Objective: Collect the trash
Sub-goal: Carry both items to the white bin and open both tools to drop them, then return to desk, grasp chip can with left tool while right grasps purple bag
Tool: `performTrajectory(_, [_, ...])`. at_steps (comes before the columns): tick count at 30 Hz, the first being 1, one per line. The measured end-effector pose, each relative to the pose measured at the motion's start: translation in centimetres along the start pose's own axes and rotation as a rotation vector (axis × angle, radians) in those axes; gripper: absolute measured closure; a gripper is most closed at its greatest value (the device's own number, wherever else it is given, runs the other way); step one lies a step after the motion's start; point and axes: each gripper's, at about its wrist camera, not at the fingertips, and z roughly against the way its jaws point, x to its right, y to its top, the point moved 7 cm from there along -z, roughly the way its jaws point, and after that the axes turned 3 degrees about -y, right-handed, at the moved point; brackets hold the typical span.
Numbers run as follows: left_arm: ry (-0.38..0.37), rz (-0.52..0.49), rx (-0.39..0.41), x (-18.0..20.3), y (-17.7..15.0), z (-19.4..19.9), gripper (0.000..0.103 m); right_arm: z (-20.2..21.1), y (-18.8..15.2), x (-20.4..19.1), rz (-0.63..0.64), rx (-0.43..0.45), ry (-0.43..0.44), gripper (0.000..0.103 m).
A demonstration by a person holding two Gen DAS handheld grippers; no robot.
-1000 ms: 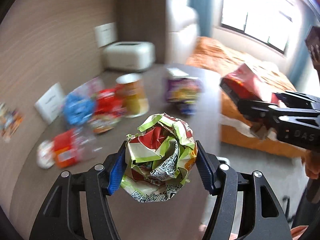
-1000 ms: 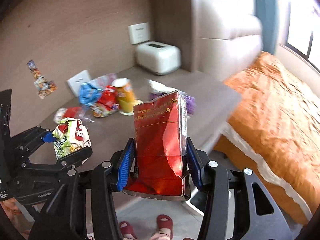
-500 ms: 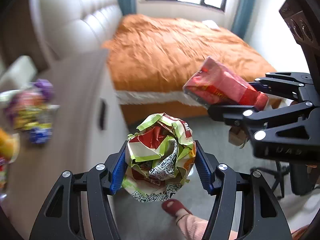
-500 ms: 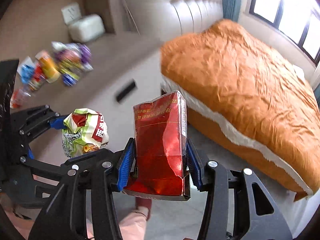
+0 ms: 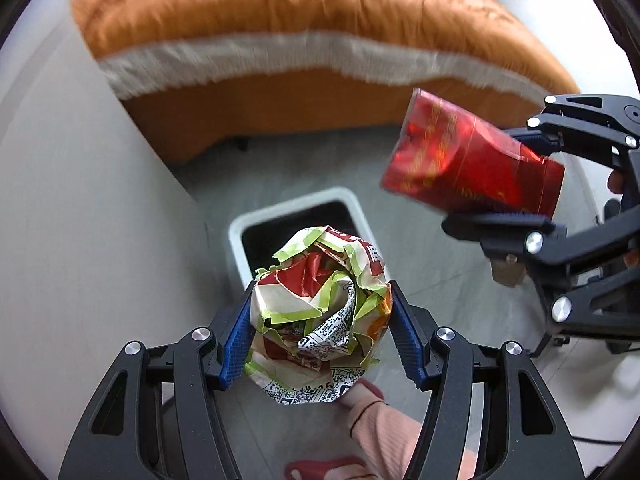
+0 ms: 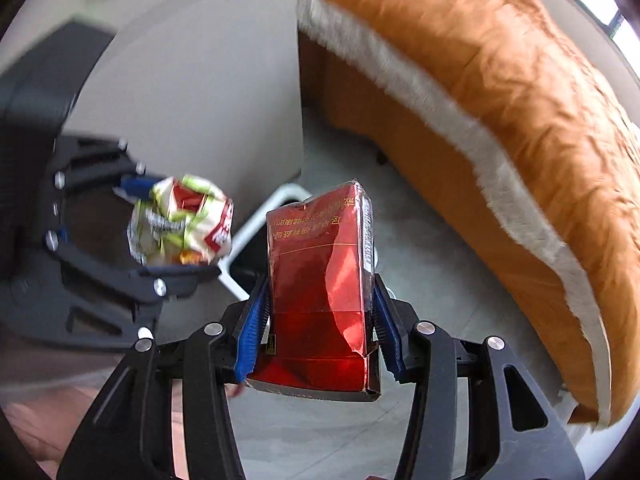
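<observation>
Left wrist view: the left tongs point(image 5: 320, 320) clamp a crumpled wrapper point(image 5: 320, 312), its blue pads pressed on both sides, directly above a white bin point(image 5: 236, 240) standing on the floor point(image 5: 420, 276) beside the orange bed point(image 5: 280, 12). To the right, the right tongs point(image 5: 516, 176) grip a red packet point(image 5: 468, 168), held tilted near the bin. Right wrist view: the packet point(image 6: 320, 292) stands upright between the pads, bin rim point(image 6: 256, 224) just behind it, wrapper point(image 6: 180, 220) to the left.

A bedroom: a bed under a rumpled orange quilt with a white fleecy hem point(image 5: 304, 20) fills twelve o'clock, a white rectangular plastic bin point(image 5: 236, 240) on grey floor tiles point(image 6: 432, 248).
</observation>
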Motion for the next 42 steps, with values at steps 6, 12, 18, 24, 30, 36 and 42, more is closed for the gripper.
performTrajectory(6, [-0.047, 0.065, -0.047, -2.3, -0.7, -9.8, 0.042, -10.3, -1.9, -0.9, 0.127, -0.038, 0.012, 0.052])
performTrajectory(12, [0.016, 0.064, -0.055, -4.3, -1.9, -15.4, 0.004, -16.0, -3.1, -1.5, 0.246, -0.035, -0.010, 0.010])
performTrajectory(18, [-0.003, 0.075, -0.063, -4.8, -1.9, -16.1, 0.005, -16.8, -3.6, -1.0, 0.260, -0.034, -0.018, 0.005])
performTrajectory(24, [-0.016, 0.080, -0.054, -4.4, -0.8, -13.9, 0.005, -15.0, -2.0, 0.2, 0.244, -0.023, -0.030, 0.005])
performTrajectory(30, [-0.018, 0.073, -0.030, -2.7, 1.1, -10.0, 0.005, -10.3, -1.1, 1.1, 0.214, -0.011, -0.042, 0.005])
performTrajectory(36, [-0.010, 0.089, 0.038, -0.9, 3.5, -3.2, 0.005, -4.0, -0.5, 2.1, 0.151, 0.008, -0.057, 0.005])
performTrajectory(42, [0.022, 0.104, 0.140, 1.1, 6.0, 5.2, 0.005, 4.6, 0.7, 3.1, 0.071, 0.066, -0.091, 0.005])
